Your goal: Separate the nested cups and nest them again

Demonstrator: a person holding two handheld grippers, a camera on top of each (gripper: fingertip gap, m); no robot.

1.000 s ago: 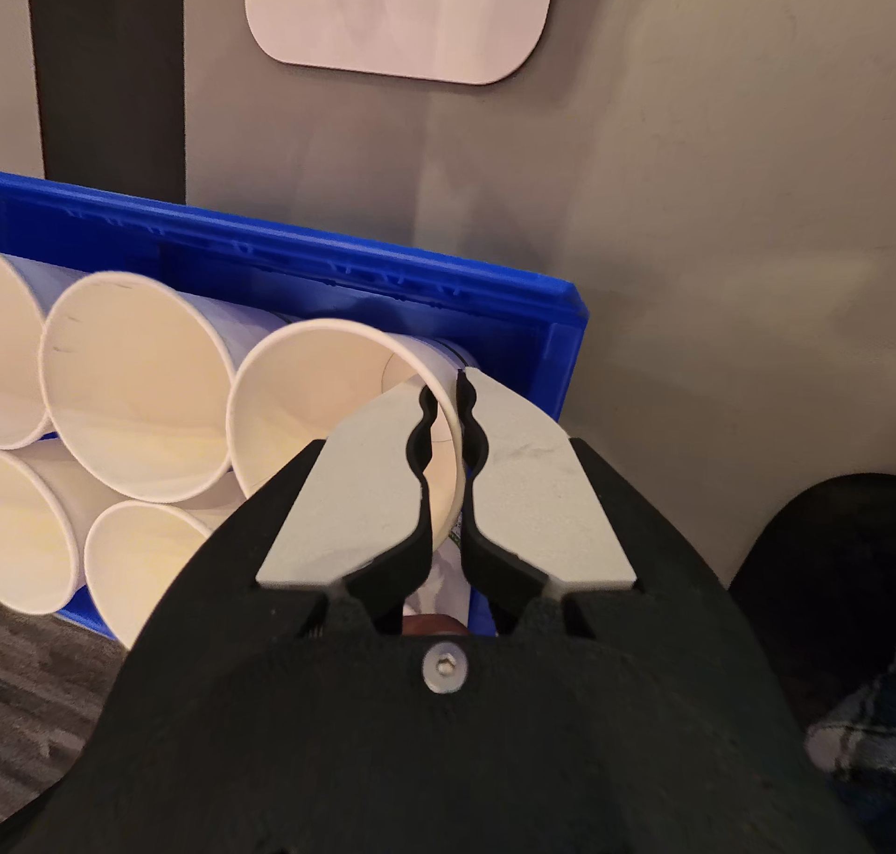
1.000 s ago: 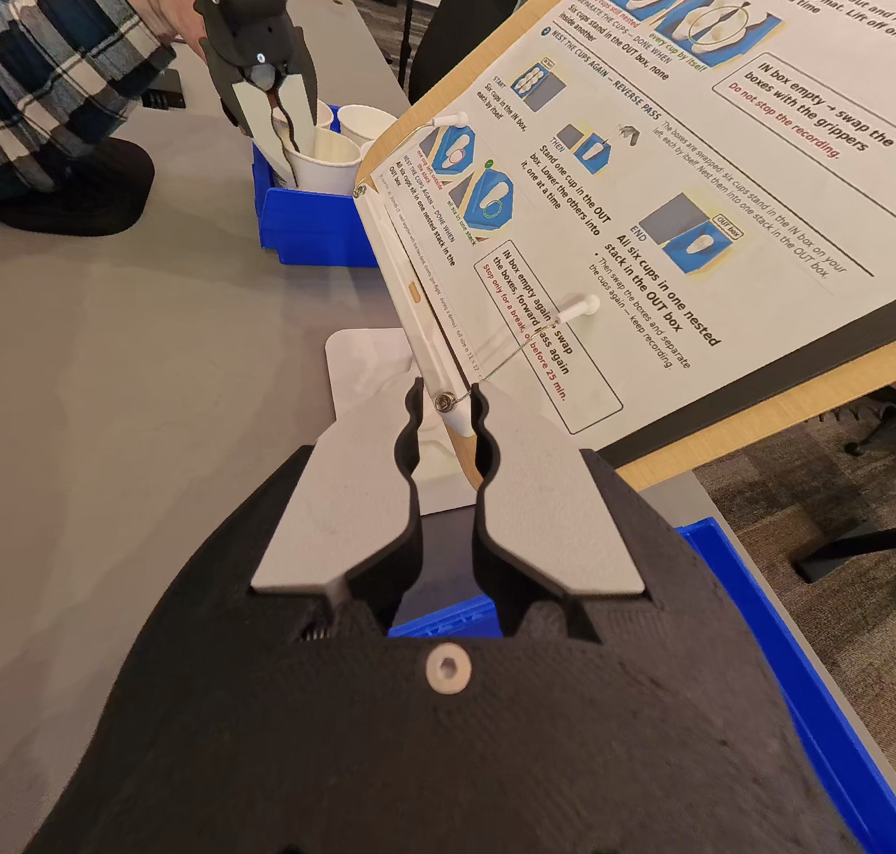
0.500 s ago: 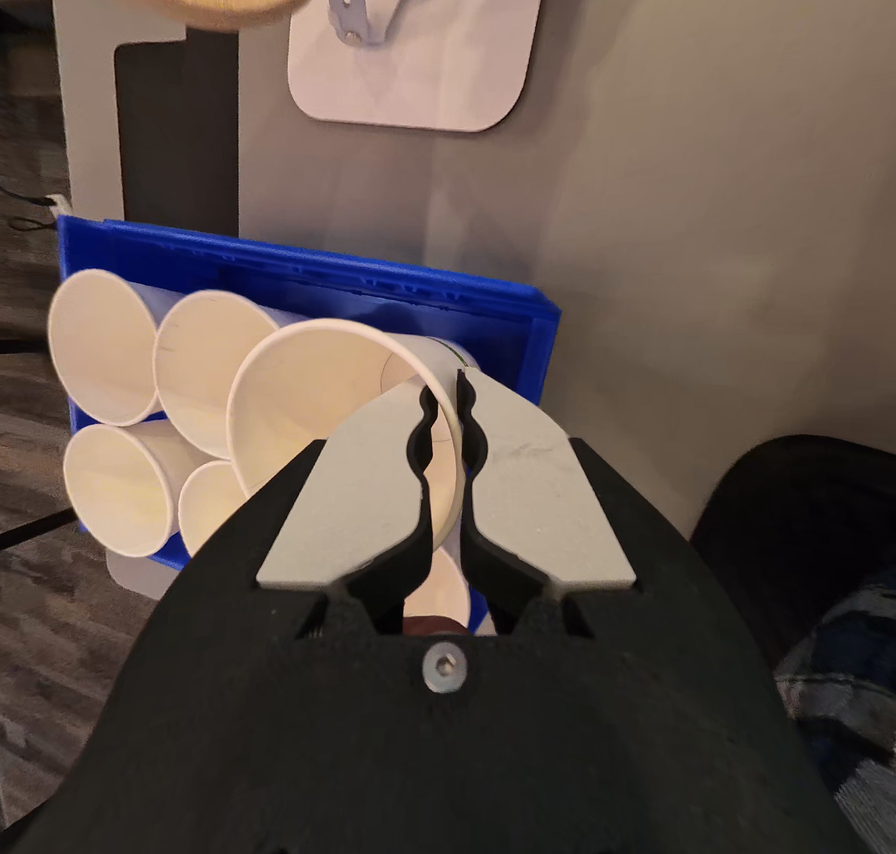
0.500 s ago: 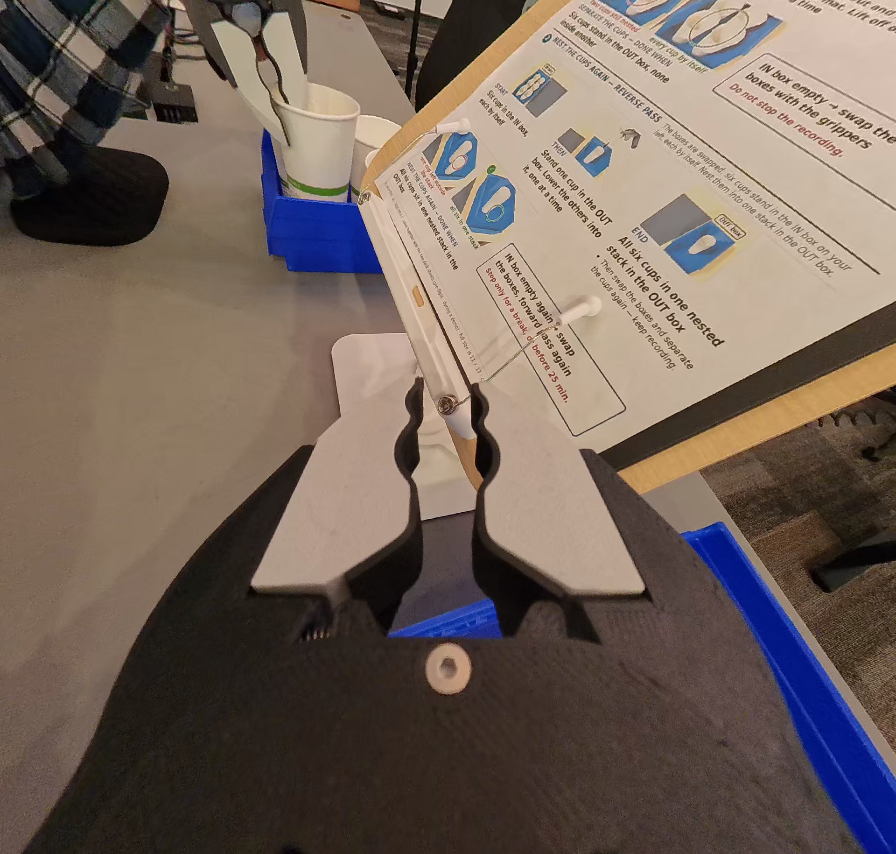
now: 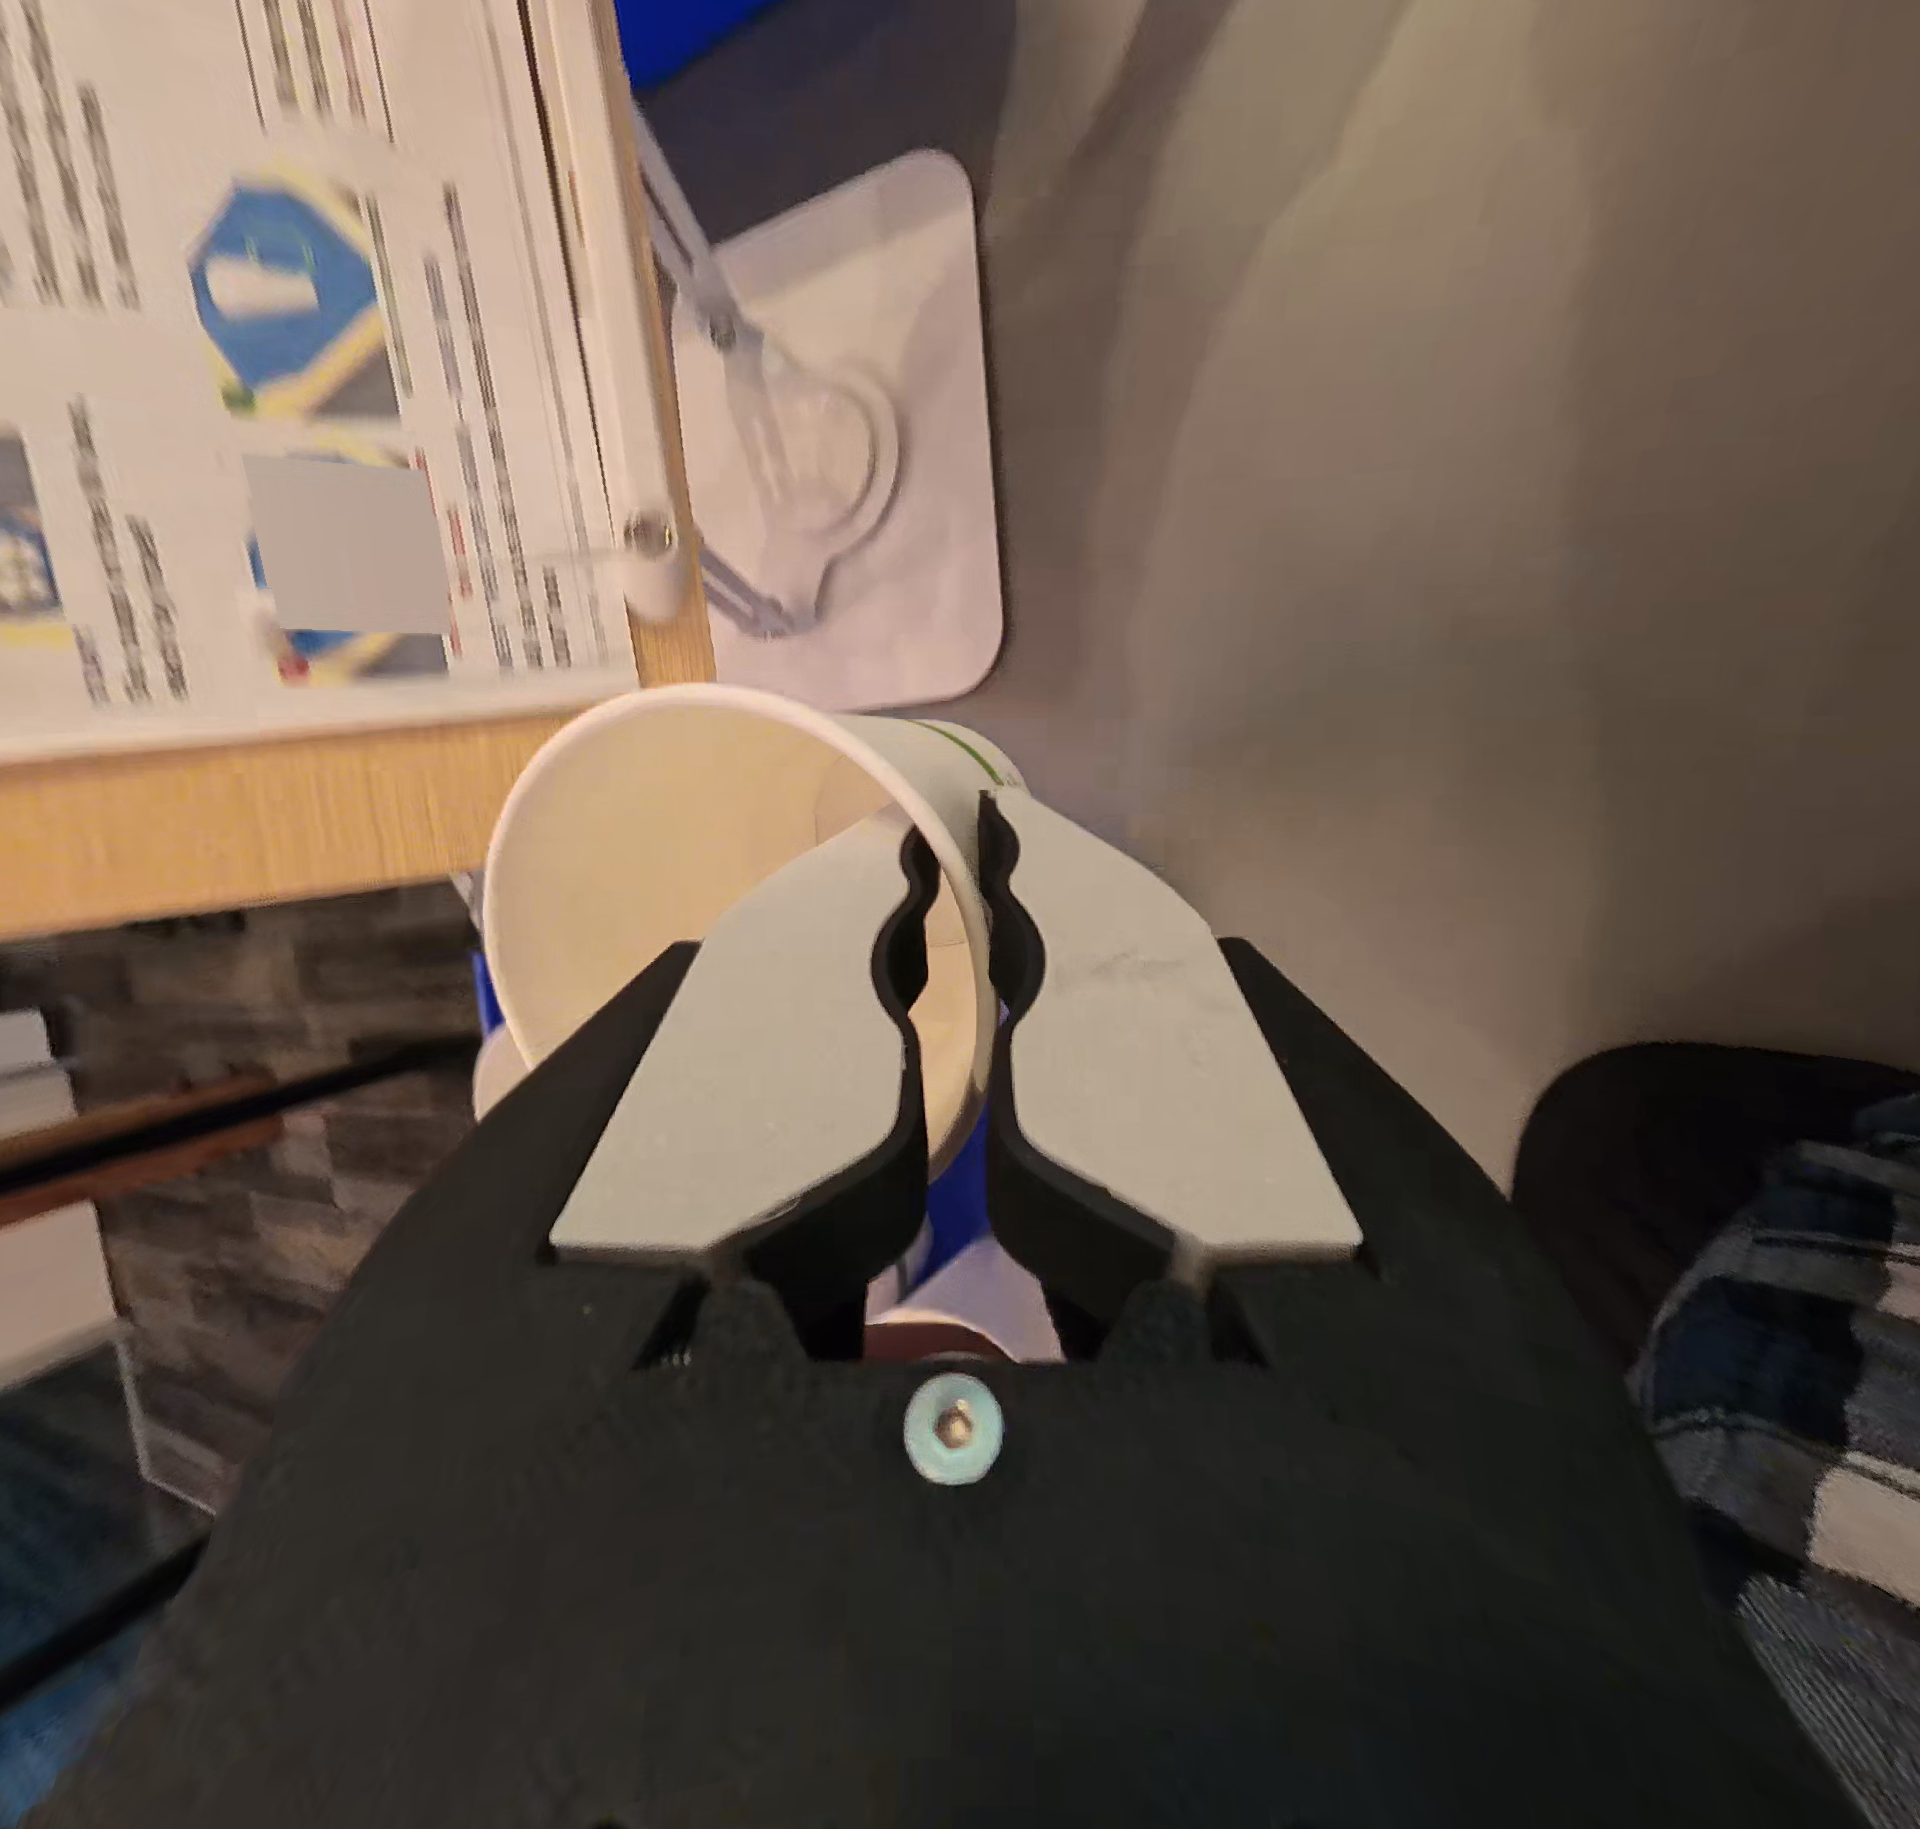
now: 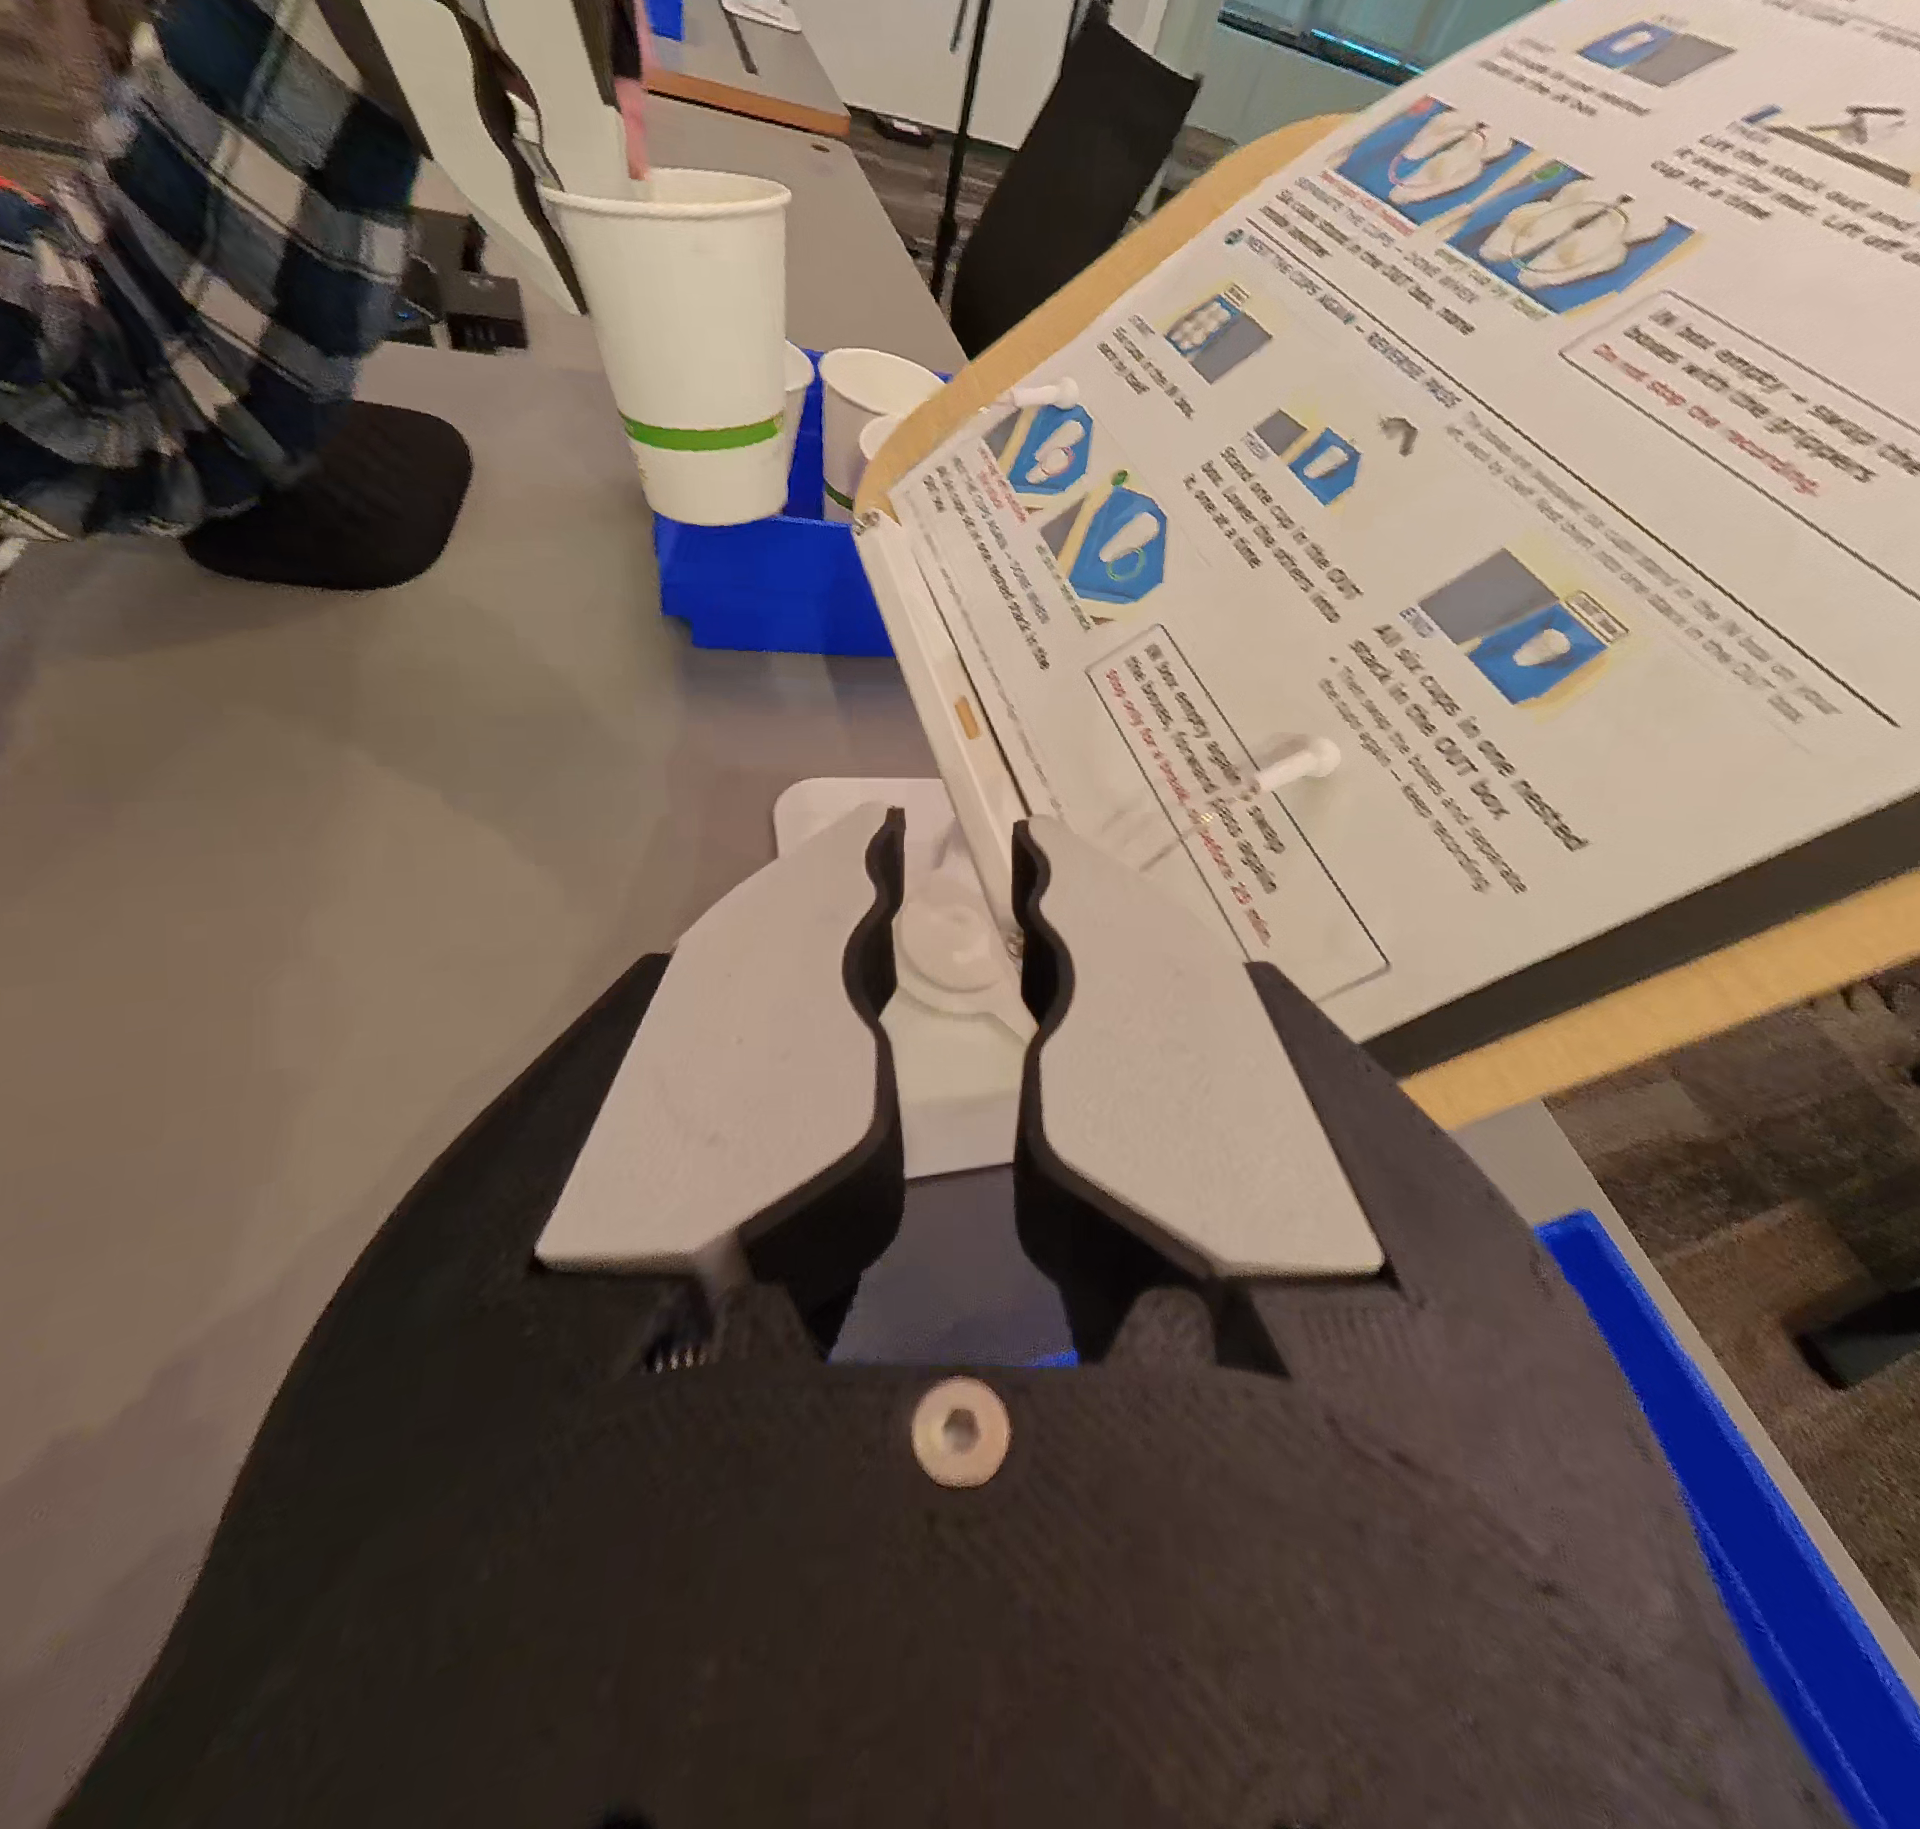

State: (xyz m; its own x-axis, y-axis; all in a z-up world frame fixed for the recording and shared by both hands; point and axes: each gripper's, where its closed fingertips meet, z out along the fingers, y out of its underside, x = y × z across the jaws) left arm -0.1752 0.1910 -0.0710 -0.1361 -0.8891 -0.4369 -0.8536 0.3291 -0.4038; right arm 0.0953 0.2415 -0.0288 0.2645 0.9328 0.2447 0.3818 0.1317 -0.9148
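The white paper cup (image 6: 694, 345), light and thin-walled, looks easily crushed, so its stiffer rolled rim is the best place to take it. The left tongs (image 5: 961, 823) pinch that rim, one finger inside, lifting it above the blue bin (image 6: 774, 584) at 11 o'clock in the right wrist view. Its long axis is upright, mouth up. The right tongs (image 6: 956, 829) gape empty over the surface (image 6: 312, 792).

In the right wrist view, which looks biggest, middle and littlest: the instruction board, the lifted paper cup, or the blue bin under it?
1. Instruction board, by far.
2. Lifted paper cup.
3. Blue bin, though the board hides part of it, so the last two are unsure.
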